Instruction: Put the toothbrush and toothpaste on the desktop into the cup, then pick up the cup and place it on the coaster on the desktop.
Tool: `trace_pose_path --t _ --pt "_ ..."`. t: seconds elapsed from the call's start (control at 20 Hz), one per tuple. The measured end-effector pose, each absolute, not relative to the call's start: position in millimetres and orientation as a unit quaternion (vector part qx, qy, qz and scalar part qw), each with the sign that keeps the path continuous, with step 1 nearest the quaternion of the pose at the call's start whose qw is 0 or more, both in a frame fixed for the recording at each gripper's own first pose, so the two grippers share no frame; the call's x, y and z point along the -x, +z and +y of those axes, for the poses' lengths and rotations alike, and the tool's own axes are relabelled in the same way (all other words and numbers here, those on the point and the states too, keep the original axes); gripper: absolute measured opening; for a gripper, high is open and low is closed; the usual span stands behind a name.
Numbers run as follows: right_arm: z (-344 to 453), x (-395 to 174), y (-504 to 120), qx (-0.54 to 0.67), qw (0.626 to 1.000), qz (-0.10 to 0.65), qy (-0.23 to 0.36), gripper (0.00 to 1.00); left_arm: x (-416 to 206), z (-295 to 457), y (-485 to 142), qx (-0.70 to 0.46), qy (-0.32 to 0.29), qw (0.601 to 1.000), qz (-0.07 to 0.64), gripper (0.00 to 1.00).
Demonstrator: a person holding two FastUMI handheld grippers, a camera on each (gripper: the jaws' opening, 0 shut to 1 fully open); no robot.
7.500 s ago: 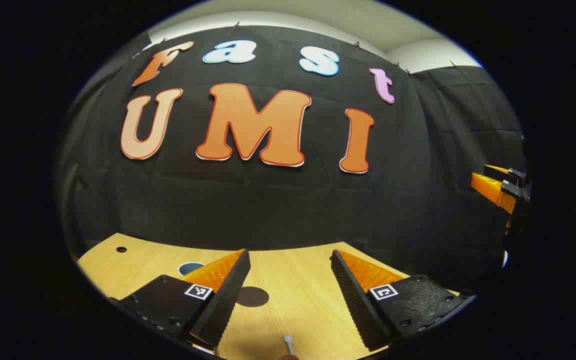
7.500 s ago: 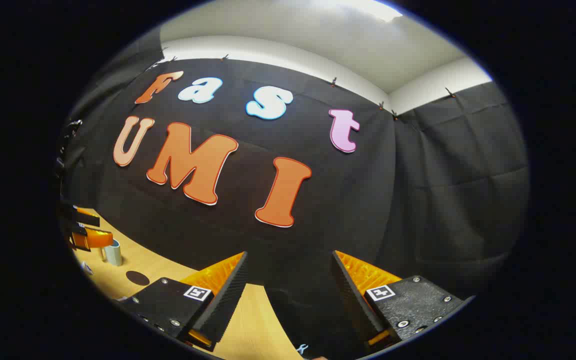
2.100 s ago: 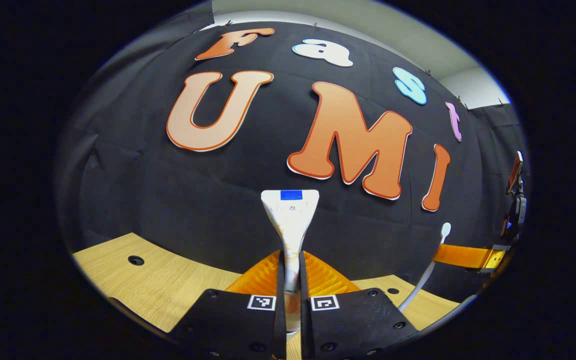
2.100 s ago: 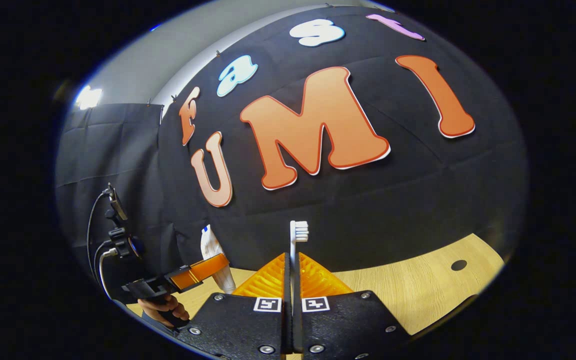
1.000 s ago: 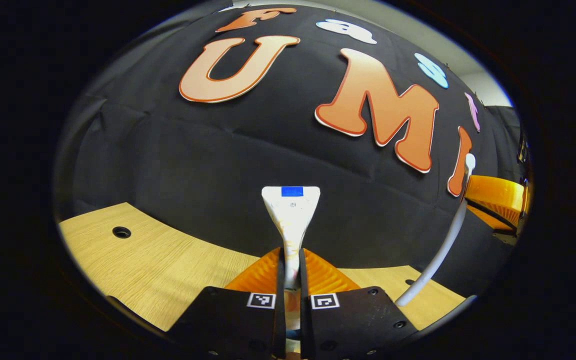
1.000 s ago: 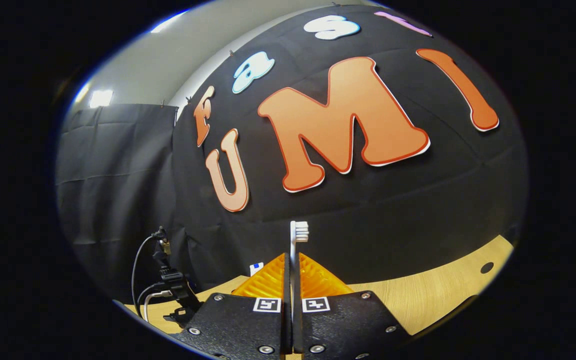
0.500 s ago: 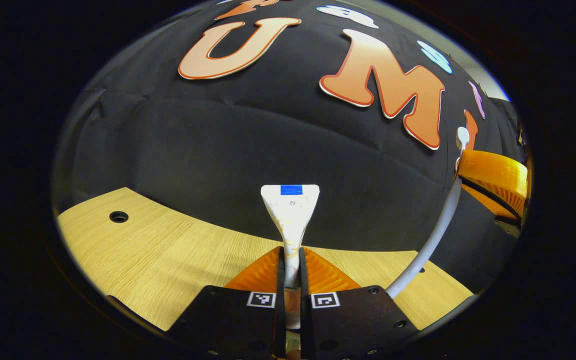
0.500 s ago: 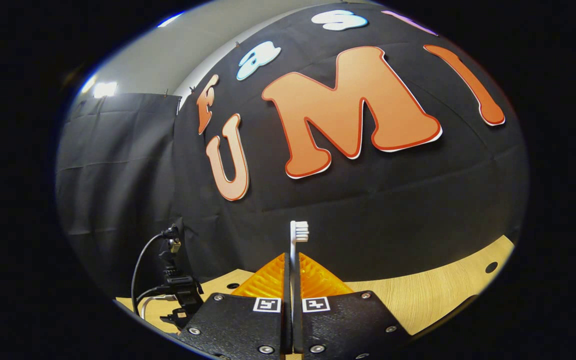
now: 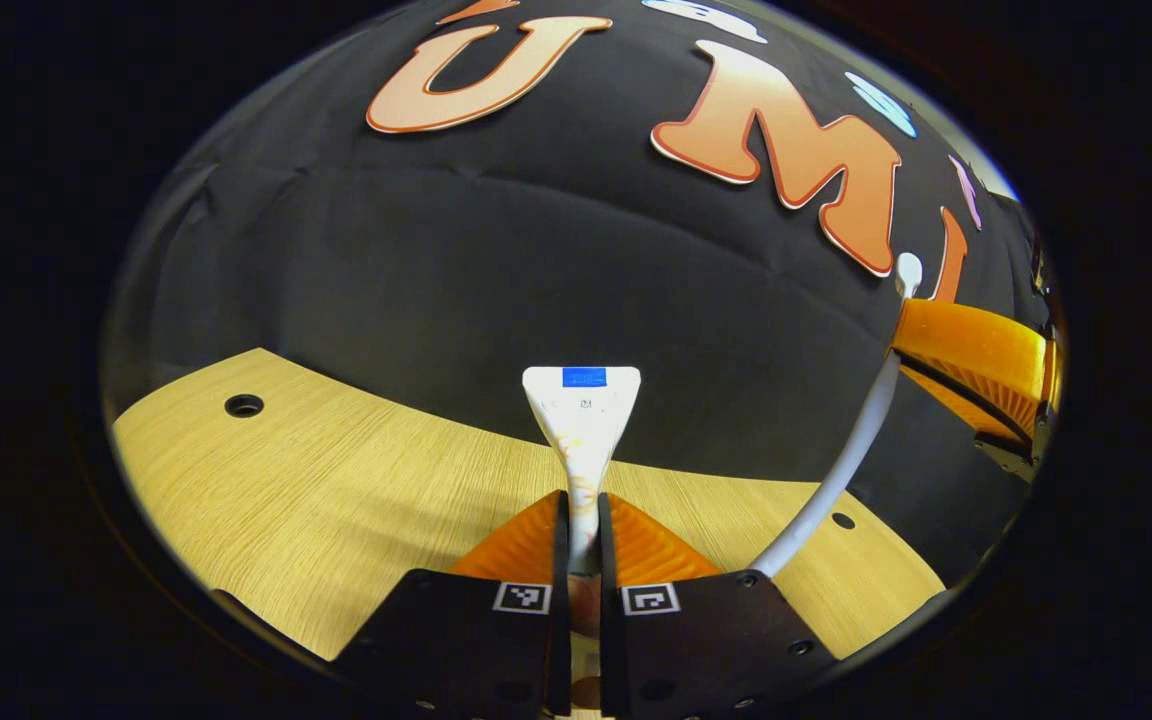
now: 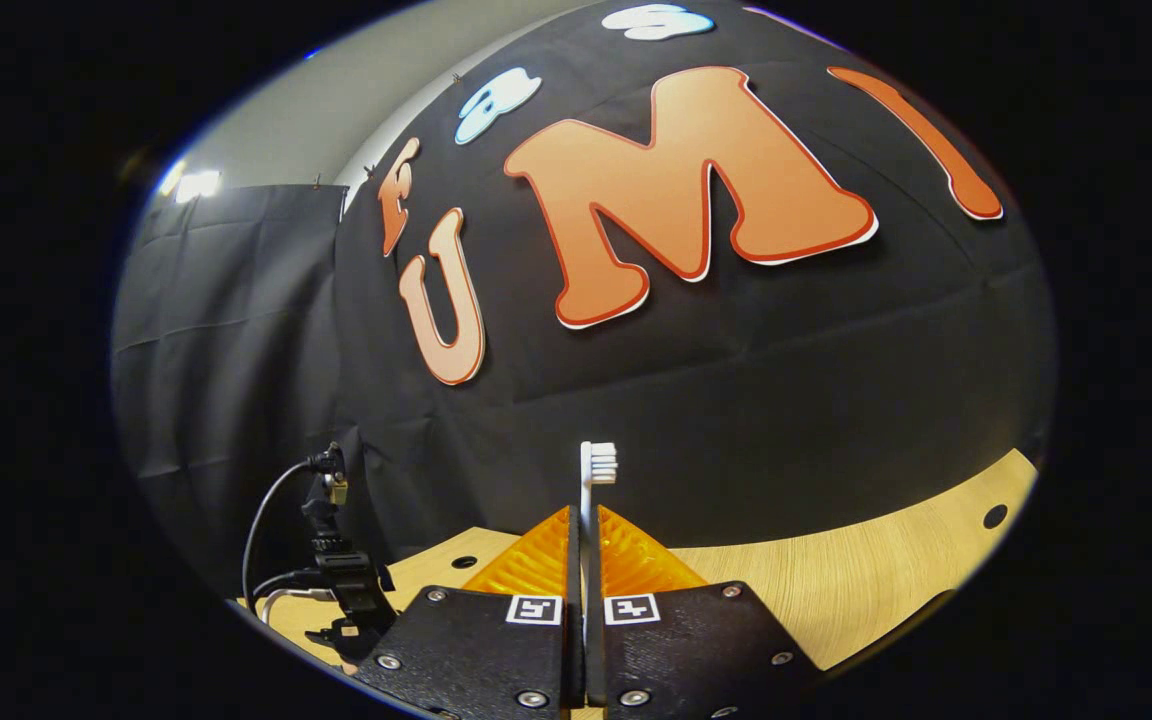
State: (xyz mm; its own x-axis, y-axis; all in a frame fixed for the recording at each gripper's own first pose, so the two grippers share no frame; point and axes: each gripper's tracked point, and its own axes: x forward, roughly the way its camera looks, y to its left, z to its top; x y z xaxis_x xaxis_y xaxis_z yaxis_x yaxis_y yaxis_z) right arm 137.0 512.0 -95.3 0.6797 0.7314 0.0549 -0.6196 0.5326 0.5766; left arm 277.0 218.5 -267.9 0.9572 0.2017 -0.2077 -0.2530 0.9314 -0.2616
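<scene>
In the left gripper view my left gripper point(image 9: 582, 520) is shut on a white toothpaste tube point(image 9: 582, 415), whose flat crimped end with a blue mark stands upright above the fingers. At the right of that view the right gripper point(image 9: 971, 352) holds a white toothbrush point(image 9: 841, 470), whose handle slants down behind my left gripper's body. In the right gripper view my right gripper point(image 10: 583, 535) is shut on the toothbrush point(image 10: 591, 470), its bristled head pointing up. The two grippers are close together over the wooden desktop point(image 9: 336, 500).
The desktop has small round holes point(image 9: 243, 405) near its far edge, another hole point(image 10: 994, 516) at the right. A black clamp with cables point(image 10: 331, 570) stands at the desk's left end in the right gripper view. The black cloth wall rises behind the desk.
Both grippers tilted downward slightly, so more desktop shows. The right gripper with the toothbrush stays close beside the left one, sitting a little lower in the left gripper view. Both grips are unchanged.
</scene>
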Motion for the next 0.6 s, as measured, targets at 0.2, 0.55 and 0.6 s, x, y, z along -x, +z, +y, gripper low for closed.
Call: trace_pose_path --t 0.2,0.55,0.6 --pt "519.6 -138.2 -101.3 -0.285 0.869 0.102 0.391 0.01 -281.4 216.8 -272.7 0.143 0.118 0.978 0.099 0.13" --pt "522.1 -138.5 -105.1 -0.293 0.865 0.109 0.393 0.01 -280.4 218.8 -267.5 0.143 0.097 0.980 0.100 0.34" --pt "523.0 -137.7 -104.7 -0.297 0.863 0.110 0.394 0.01 -279.1 218.5 -263.3 0.144 0.096 0.980 0.097 0.40"
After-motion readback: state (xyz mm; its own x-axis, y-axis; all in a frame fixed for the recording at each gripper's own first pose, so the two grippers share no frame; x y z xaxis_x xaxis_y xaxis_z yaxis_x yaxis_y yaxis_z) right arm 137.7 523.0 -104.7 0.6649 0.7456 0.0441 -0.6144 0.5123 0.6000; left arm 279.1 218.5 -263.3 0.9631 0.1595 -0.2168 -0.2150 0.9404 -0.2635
